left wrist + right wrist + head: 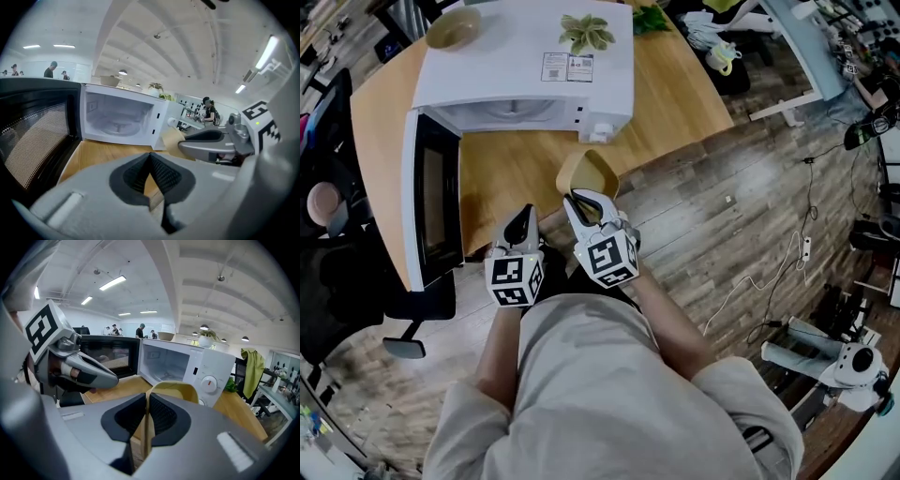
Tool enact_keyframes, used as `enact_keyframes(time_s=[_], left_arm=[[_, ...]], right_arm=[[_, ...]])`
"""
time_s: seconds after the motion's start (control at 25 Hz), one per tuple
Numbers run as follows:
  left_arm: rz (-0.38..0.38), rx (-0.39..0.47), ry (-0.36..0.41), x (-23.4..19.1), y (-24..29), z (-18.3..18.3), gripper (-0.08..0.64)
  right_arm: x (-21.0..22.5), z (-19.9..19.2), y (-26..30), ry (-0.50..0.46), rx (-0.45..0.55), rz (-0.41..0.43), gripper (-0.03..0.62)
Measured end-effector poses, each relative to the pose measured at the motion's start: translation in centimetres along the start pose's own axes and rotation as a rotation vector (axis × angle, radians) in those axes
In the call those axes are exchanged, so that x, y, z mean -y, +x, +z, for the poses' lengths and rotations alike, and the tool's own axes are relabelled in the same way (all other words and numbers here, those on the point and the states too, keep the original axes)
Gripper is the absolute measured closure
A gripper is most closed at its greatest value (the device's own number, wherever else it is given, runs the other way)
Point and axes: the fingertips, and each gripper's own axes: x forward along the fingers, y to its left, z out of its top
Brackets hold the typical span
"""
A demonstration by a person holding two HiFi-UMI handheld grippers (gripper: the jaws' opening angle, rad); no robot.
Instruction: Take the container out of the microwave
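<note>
right tongs [146, 403] | clamped on container [178, 391] rim | microwave [187, 364] open

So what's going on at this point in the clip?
A person is working with a handheld gripper in each hand at a wooden table. The right gripper is clamped on the rim of a tan container, which is already out of the microwave and held over the table's near edge. The microwave door stands wide open, and no container shows inside. The left gripper hangs beside the right one, jaws together with nothing between them.
</note>
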Motion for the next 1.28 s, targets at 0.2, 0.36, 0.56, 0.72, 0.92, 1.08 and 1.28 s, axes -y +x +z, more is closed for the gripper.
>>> enact_keyframes(time_s=[0.2,0.36,0.56,0.72,0.92,1.08,1.28], left_arm=[[-0.037,-0.004,0.028,1.6,0.7,0.6,0.557],[-0.073,0.001,0.052,3.0,1.3,1.3,0.557],[-0.100,0.009,0.069,4.3,1.8,2.2,0.557],[-0.116,0.015,0.076,4.9,2.0,2.7,0.557],[-0.133,0.024,0.085,5.4,2.1,3.6,0.557],[-0.142,0.044,0.090,5.8,1.8,4.5,0.557],[-0.146,0.076,0.100,6.0,1.5,6.0,0.557]], right_arm=[[1.6,-1.0,-1.6,0.040,-0.002,-0.050,0.551],[2.8,-1.7,-3.0,0.071,-0.001,-0.101,0.551],[4.3,-2.2,-4.4,0.106,0.013,-0.147,0.551],[5.1,-2.4,-5.2,0.127,0.018,-0.188,0.551],[5.7,-2.2,-5.9,0.152,0.038,-0.210,0.552],[6.0,-1.4,-6.4,0.175,0.082,-0.218,0.553],[7.0,0.2,-7.2,0.196,0.133,-0.247,0.554]])
